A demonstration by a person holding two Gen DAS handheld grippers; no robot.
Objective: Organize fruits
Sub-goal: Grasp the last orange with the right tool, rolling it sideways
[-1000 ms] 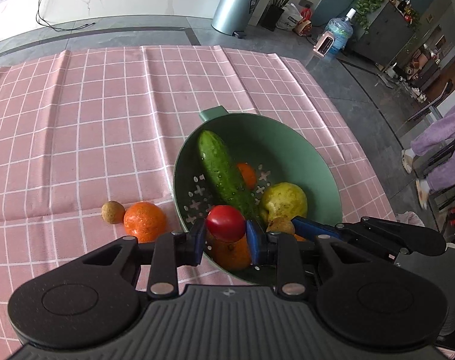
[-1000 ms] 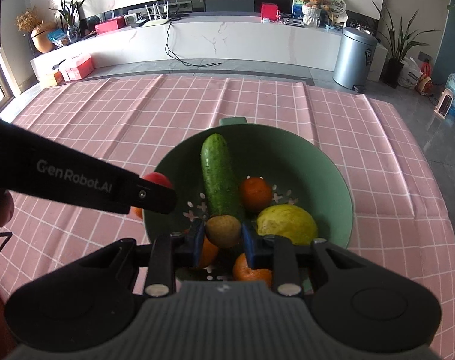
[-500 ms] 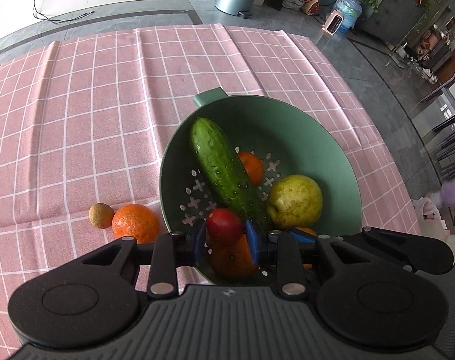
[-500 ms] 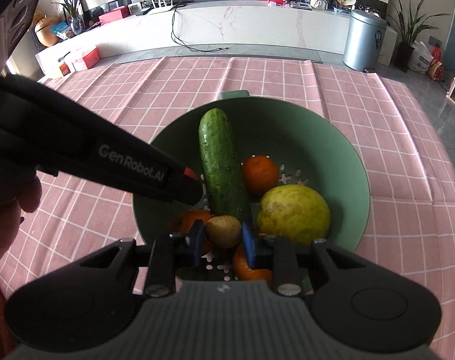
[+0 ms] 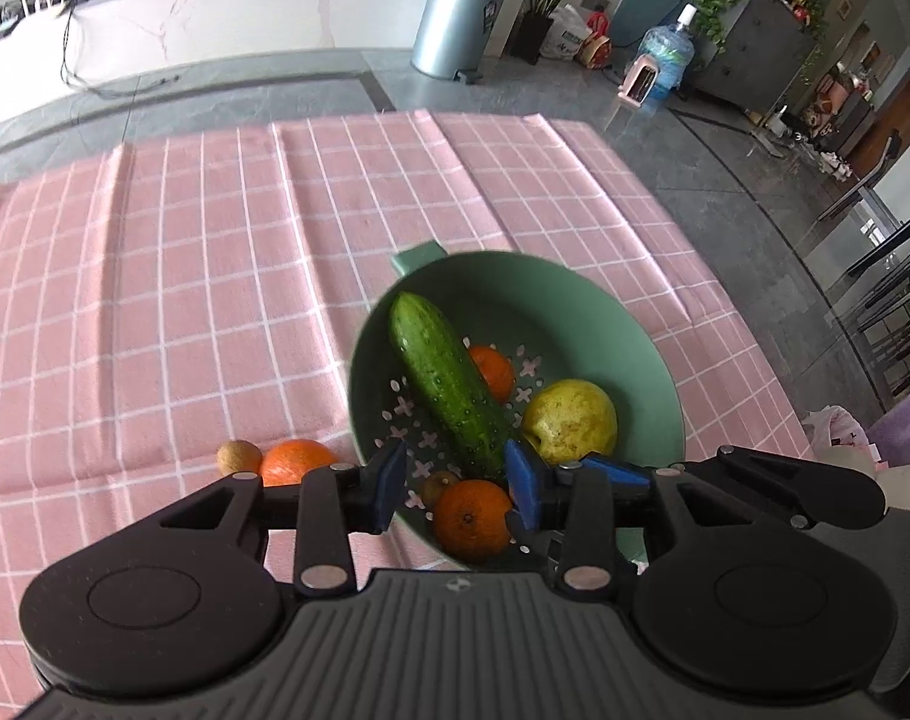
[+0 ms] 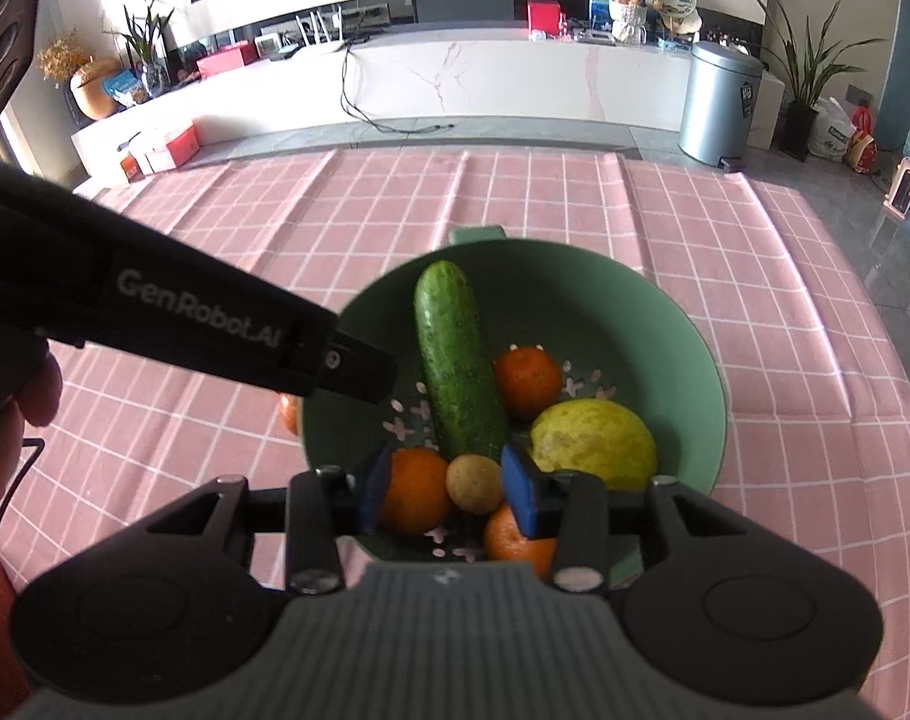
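A cucumber (image 6: 457,360), pear (image 6: 592,444), oranges (image 6: 413,498) and a small brown fruit (image 6: 474,483) are held in the green colander (image 6: 688,354) on the tabletop (image 5: 215,276). Above its near rim, both claws, left (image 5: 455,486) and right (image 6: 449,489), have just been opening; nothing is gripped. One orange (image 5: 293,459) lies beside the colander.

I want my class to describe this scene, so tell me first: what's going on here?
A person holds a gripper in each hand over a green bowl of fruit on a pink checked cloth. The left gripper and right gripper have both just been opening. The left one holds nothing. A small brown fruit sits loose in the bowl between the right one's jaws. An orange and a second brown fruit lie on the cloth beside the bowl.
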